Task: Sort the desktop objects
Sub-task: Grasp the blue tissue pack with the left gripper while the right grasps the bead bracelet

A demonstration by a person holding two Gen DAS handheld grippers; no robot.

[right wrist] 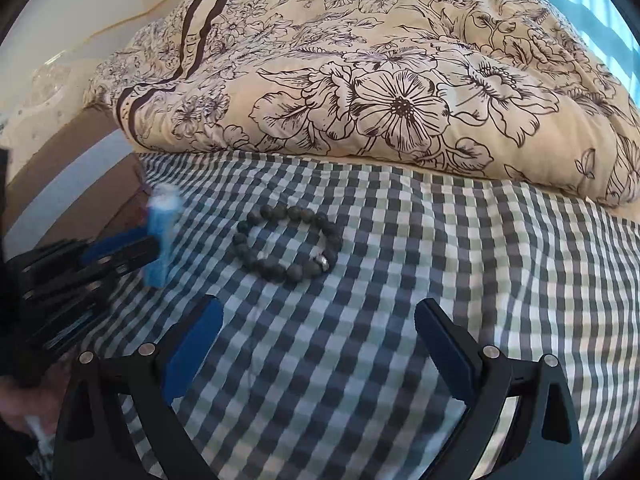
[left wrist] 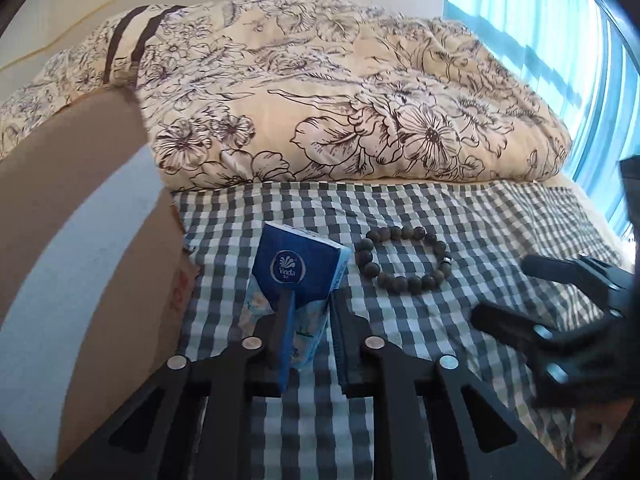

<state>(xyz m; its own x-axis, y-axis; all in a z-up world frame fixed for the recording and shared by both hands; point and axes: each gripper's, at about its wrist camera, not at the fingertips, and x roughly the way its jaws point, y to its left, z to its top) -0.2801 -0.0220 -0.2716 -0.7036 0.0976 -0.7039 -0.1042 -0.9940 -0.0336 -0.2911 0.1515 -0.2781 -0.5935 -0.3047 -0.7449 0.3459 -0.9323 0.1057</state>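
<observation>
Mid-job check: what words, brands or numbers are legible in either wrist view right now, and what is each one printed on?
"Vinda": white logo on the dark blue tissue pack held in the left gripper.
Small print beneath that logo: too small to read.
Red marking on the brown cardboard box: partly hidden, unreadable.
Dark letters along the striped border of the floral cream quilt: too blurred to read.
Dark bead bracelet: no text.

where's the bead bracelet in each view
Left wrist: bead bracelet lies right of centre, right of the tissue pack.
Right wrist: bead bracelet lies left of centre, right of the blurred tissue pack.
Shared landmark: floral quilt behind it.
</observation>
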